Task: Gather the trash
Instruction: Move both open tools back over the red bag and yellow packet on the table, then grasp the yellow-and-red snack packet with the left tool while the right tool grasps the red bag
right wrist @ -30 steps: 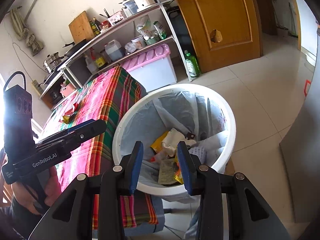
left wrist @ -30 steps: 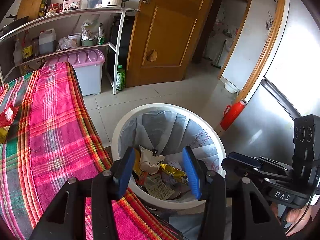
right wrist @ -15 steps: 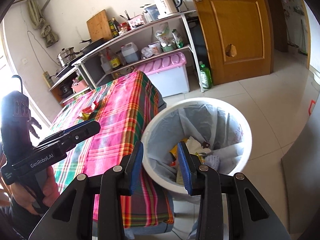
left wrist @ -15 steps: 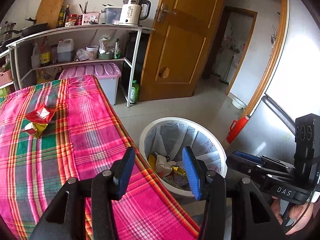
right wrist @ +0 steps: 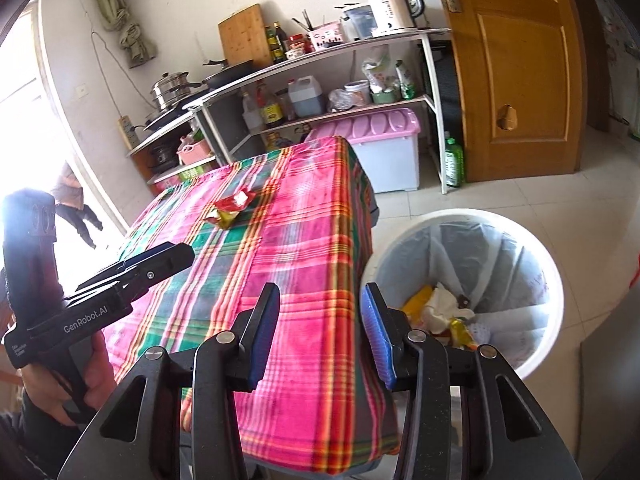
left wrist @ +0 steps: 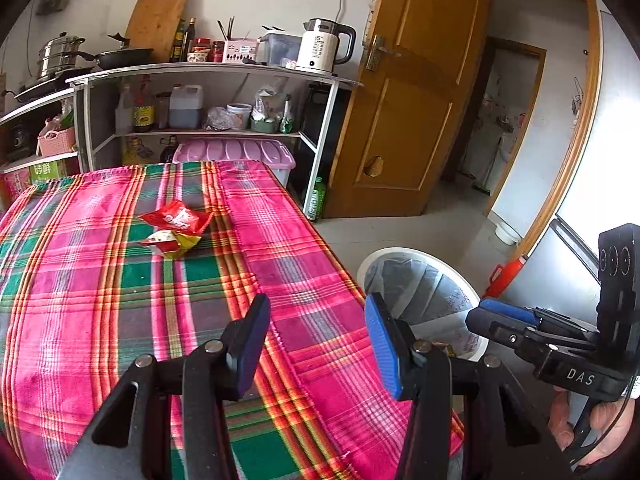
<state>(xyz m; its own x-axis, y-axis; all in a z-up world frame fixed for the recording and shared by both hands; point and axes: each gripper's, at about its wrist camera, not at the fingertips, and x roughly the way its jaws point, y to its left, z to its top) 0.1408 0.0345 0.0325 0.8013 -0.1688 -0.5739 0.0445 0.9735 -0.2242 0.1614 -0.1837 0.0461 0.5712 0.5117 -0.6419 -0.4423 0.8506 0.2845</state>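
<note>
Red and yellow wrappers (left wrist: 176, 229) lie together on the plaid-covered bench (left wrist: 100, 300), well beyond my left gripper (left wrist: 316, 344), whose jaws stand wide and empty. My right gripper (right wrist: 318, 330) has just been opening its jaws, nothing between them, beside the white bin (right wrist: 532, 240) right of the bench.

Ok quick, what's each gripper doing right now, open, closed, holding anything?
Left gripper: open, nothing between the jaws.
Right gripper: open, jaws have just been opening, nothing between them.
</note>
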